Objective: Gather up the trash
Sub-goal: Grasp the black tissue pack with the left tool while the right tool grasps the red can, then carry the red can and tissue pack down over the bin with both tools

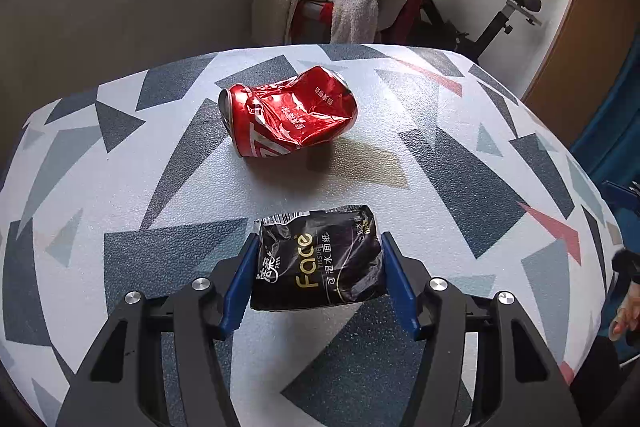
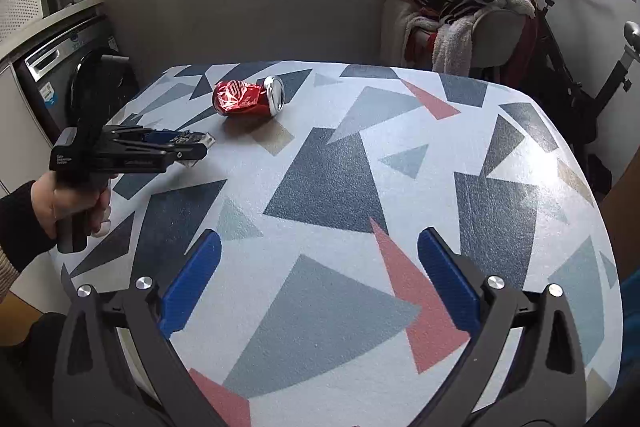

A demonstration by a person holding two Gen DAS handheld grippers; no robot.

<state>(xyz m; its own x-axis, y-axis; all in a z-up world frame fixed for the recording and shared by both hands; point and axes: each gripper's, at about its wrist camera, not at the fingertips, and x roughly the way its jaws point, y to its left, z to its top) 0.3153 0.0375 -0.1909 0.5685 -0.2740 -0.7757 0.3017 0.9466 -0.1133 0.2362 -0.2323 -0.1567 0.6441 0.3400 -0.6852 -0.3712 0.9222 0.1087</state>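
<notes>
Your left tongs (image 1: 318,267) pinch the tissue pack (image 1: 318,259) for binning; your right tongs (image 2: 318,275) gape empty, free for the can (image 2: 248,98).

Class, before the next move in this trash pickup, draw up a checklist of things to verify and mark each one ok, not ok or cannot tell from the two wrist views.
1. The black crumpled plastic tissue packet sits between the left gripper jaws: ok.
2. Both blue pads touch the packet firmly: cannot tell; they sit at its sides.
3. The packet is lifted off the patterned geometric tablecloth: cannot tell.
4. The right gripper is free for the next item: ok; its jaws are wide apart with nothing between them.
5. The crushed red aluminium drink can lies clear of the left gripper: ok.
6. A bin for the trash is in view: not ok.
</notes>
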